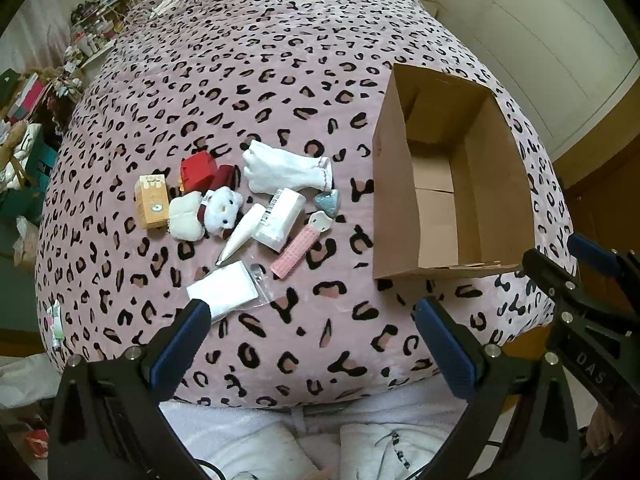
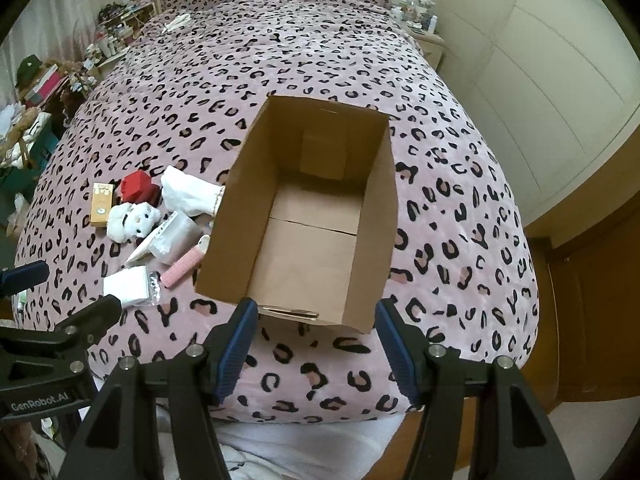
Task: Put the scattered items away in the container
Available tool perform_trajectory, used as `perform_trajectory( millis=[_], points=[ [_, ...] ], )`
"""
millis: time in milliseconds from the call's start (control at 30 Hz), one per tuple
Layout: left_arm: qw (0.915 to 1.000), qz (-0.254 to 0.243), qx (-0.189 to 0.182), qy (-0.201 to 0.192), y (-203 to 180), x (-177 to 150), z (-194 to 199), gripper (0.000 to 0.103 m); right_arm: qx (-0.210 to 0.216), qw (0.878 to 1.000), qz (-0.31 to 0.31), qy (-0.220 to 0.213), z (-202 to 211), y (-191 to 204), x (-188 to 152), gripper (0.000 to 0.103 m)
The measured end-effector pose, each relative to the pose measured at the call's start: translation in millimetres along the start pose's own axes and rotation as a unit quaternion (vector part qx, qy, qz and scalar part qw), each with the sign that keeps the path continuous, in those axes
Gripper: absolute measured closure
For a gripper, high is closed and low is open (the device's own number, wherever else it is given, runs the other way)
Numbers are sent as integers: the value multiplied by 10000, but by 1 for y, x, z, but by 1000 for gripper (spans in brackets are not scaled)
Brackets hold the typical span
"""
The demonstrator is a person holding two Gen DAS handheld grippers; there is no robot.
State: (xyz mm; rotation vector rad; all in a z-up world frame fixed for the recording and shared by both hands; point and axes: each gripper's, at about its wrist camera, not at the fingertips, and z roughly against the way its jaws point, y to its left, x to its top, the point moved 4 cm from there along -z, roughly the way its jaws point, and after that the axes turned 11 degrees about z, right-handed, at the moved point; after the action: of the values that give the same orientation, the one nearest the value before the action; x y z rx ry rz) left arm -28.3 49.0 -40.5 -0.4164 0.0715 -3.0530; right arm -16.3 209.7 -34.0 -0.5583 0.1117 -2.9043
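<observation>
While "GenRobot.AI" marks the left gripper [image 2: 60, 292], whose fingers gape empty, right gripper [image 2: 312, 320] fingers stand half-open, empty, above one cardboard box [image 2: 240, 216].

Both wrist views downward, sharing bed [image 1: 280, 60]

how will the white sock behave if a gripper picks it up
The white sock lies crumpled and soft on the bedspread, so it will probably droop and fold from wherever it is pinched. It looks light, unlikely to roll or slip.
</observation>
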Motion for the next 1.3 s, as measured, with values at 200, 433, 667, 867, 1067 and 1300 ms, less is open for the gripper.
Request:
perform_trajectory(
  millis=[200,433,667,867,1067,1300],
  points=[
    [10000,92,-12,18,12,0,0,0,14,10000,92,-3,1,8,3,40],
    [9998,187,-39,32,26,-1,0,0,55,9998,195,2,2,20,8,40],
    [9996,265,-43,37,44,-1,0,0,104,9993,355,-24,4,38,14,40],
    [9991,415,-16,18,65,-1,0,0,193,9985,512,-87,5,57,23,40],
    [9981,608,59,-5,91,1,-3,0,211,9966,785,-145,4,82,34,40],
    [9962,856,126,19,125,3,-12,0,469,9942,953,-146,-2,112,48,40]
  ],
)
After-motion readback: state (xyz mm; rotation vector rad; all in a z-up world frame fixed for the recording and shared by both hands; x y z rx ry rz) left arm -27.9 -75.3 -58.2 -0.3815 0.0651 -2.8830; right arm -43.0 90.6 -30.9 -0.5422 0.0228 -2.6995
